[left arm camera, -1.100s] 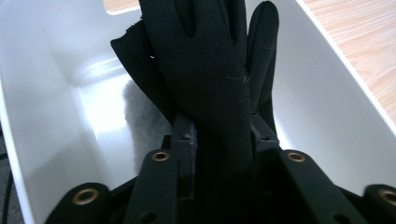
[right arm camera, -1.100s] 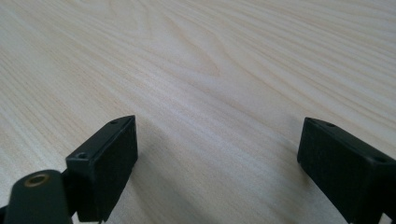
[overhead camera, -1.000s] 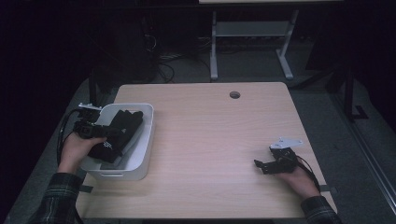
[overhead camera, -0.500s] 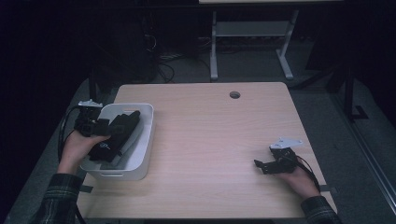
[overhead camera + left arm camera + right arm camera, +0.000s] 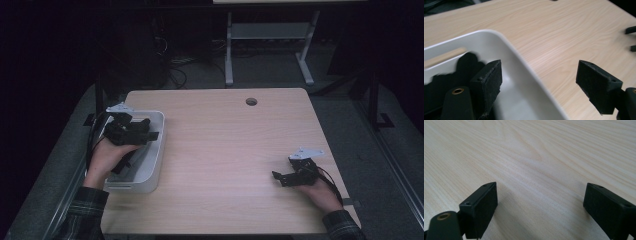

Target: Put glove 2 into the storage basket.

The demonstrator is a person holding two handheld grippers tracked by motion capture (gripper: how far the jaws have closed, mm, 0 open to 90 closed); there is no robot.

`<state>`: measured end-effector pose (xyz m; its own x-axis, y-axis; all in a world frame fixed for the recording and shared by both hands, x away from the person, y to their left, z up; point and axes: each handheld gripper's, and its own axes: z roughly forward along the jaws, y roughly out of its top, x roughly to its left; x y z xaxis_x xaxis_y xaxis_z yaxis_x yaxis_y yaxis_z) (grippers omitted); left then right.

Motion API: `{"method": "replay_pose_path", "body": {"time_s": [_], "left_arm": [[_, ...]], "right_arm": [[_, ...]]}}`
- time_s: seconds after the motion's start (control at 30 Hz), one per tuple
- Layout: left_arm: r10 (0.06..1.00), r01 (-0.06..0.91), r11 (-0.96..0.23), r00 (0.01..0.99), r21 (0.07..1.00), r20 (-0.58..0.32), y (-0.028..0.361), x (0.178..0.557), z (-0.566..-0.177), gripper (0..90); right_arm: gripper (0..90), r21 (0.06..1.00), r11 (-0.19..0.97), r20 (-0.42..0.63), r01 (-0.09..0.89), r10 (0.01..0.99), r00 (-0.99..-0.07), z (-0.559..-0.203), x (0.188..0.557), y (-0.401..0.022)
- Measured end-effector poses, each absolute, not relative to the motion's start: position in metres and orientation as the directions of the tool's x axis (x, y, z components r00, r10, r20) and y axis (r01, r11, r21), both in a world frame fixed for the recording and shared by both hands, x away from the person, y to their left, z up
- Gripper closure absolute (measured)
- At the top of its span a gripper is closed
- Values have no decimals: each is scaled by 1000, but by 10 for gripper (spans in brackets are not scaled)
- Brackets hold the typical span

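The left gripper (image 5: 145,131) hangs over the white bin (image 5: 156,145), its jaws just opened wide with nothing between them; one straddles inside the wall, the other over the table (image 5: 230,150). A dark thing (image 5: 461,65) lies in the bin, blurred and half hidden by the jaw, too unclear to name. The right gripper (image 5: 280,177) rests low on the table, jaws spread, empty.

My left gripper (image 5: 150,131) over white rectangular plastic bin (image 5: 156,150), jaws just opened, nothing between. My right gripper (image 5: 280,178) low on light wooden tabletop (image 5: 225,150).
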<state>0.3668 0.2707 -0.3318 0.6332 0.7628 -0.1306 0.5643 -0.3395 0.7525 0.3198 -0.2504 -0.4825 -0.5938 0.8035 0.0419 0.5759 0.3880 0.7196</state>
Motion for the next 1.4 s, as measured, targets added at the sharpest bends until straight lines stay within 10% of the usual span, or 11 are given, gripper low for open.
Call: {"method": "replay_pose_path", "body": {"time_s": [1.4], "left_arm": [[522,416,-561,849,716,-84,125,318,-436,163]], "right_arm": [[120,720,391,42,573,800,-598,-483,320,-250]]}}
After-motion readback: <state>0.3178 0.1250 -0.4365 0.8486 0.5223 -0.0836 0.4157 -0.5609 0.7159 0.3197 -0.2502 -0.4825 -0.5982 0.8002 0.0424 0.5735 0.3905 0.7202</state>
